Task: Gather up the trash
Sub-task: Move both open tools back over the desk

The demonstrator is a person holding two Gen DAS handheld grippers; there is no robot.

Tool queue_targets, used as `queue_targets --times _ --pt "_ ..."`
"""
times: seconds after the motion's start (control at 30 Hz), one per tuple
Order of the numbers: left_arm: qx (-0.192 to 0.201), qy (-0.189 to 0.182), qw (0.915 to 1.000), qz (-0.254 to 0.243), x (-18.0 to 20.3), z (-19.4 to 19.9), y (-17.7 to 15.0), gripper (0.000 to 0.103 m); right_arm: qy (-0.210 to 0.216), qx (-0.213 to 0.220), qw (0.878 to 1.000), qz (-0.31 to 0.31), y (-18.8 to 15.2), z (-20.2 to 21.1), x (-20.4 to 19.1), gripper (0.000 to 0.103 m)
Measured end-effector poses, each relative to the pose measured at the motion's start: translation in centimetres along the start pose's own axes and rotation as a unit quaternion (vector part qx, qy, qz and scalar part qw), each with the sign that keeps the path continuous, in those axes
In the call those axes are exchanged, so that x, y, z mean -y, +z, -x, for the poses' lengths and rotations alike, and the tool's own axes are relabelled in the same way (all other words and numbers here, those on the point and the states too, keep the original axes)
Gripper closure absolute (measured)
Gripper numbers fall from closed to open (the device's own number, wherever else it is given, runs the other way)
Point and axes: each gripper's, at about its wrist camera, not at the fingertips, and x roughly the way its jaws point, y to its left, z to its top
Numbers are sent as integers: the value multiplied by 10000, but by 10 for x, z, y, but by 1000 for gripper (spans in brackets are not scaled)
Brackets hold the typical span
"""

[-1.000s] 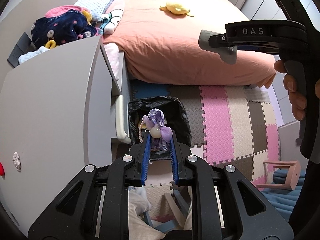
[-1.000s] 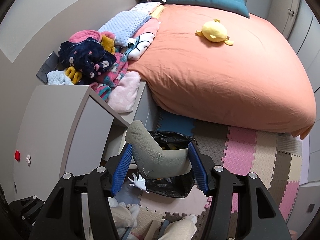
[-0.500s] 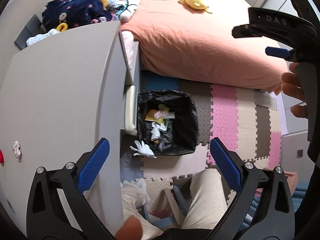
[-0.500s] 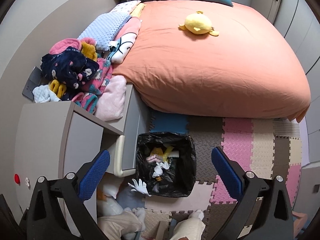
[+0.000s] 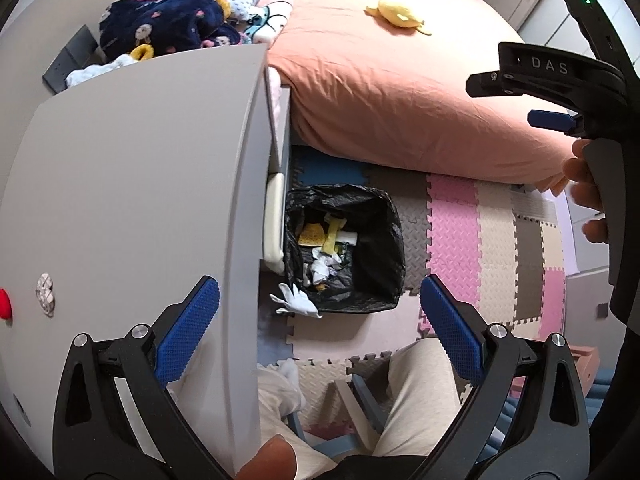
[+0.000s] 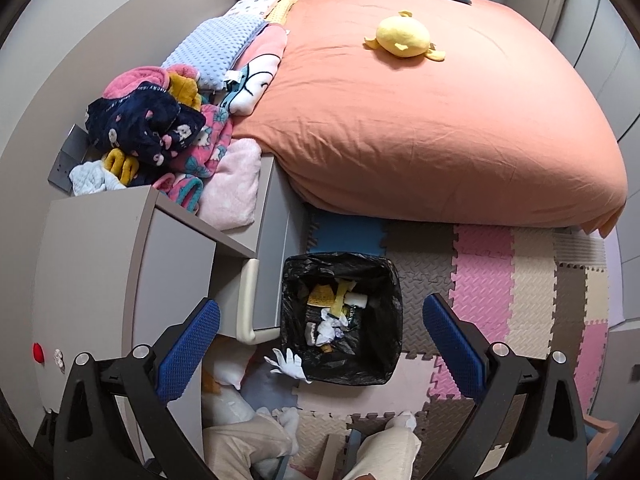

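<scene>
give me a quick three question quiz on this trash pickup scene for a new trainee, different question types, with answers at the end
1. True or false: the left claw holds trash.
2. Where does the white glove lie? A) in the bin B) on the floor by the bin C) on the bed
3. Fill in: the bin has a ______ liner.

Key:
1. False. Both it and the right claw are open and hold nothing.
2. B
3. black

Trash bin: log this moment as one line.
left gripper open, empty | right gripper open, empty | trash bin holds litter | white glove beside bin
</scene>
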Motion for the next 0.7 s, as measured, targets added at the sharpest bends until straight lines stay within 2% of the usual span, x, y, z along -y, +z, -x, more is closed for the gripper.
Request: queue_targets --times 0.33,0.7 --pt "115 36 9997 234 -33 14 -18 6 170 -37 9996 231 -10 -3 -34 2" --pt "313 122 9969 709 -88 31 -41 6 427 -3 9966 708 -28 3 -99 2"
